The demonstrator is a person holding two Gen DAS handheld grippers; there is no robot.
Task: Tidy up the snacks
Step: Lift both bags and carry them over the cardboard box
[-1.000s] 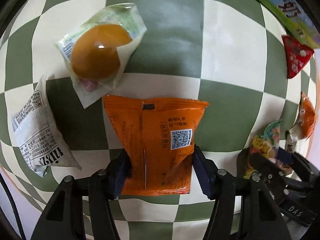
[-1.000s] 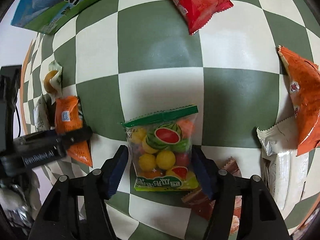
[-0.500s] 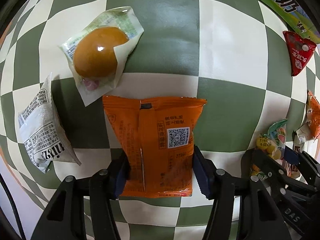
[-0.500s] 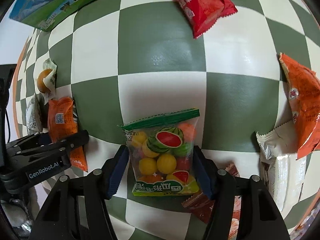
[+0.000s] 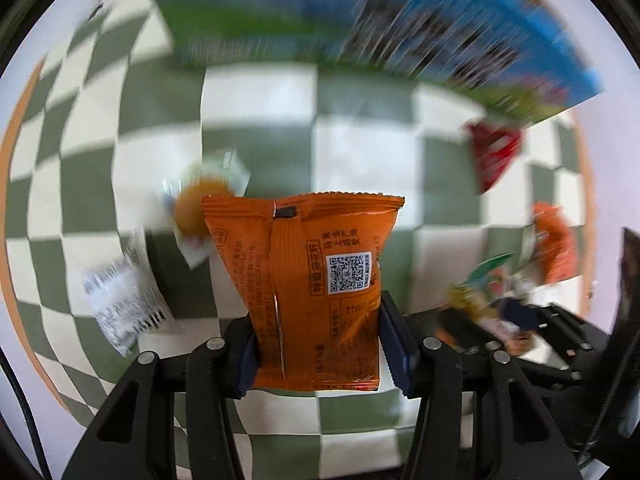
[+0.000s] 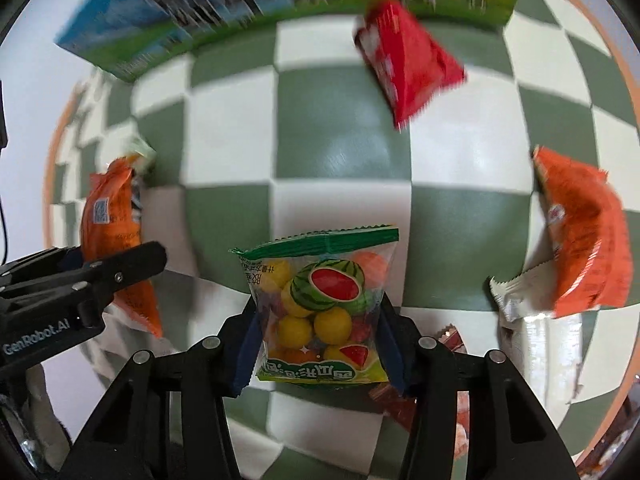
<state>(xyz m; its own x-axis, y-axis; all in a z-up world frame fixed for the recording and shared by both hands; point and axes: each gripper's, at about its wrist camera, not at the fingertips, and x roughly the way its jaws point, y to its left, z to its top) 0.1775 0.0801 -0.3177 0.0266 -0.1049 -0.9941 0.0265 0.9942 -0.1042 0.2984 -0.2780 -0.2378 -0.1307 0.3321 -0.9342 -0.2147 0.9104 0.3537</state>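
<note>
My left gripper (image 5: 326, 346) is shut on an orange snack packet (image 5: 312, 280) with a QR code and holds it up above the green-and-white checked cloth (image 5: 360, 144). My right gripper (image 6: 318, 346) is shut on a clear candy bag (image 6: 320, 300) with a watermelon picture and a green top, also raised off the cloth. The left gripper and its orange packet (image 6: 114, 236) show at the left of the right wrist view. A blue-and-green box (image 5: 360, 28) stands at the far edge of the cloth.
On the cloth lie a red packet (image 6: 404, 64), an orange packet (image 6: 584, 232), a silver-white packet (image 6: 532, 328), a wrapped yellow bun (image 5: 200, 200) and a white printed packet (image 5: 124, 304). A brown wrapper (image 6: 452, 340) lies under the right gripper.
Both grippers have lifted their packets off the cloth and tilted up toward the far box. The views are now motion-blurred.
</note>
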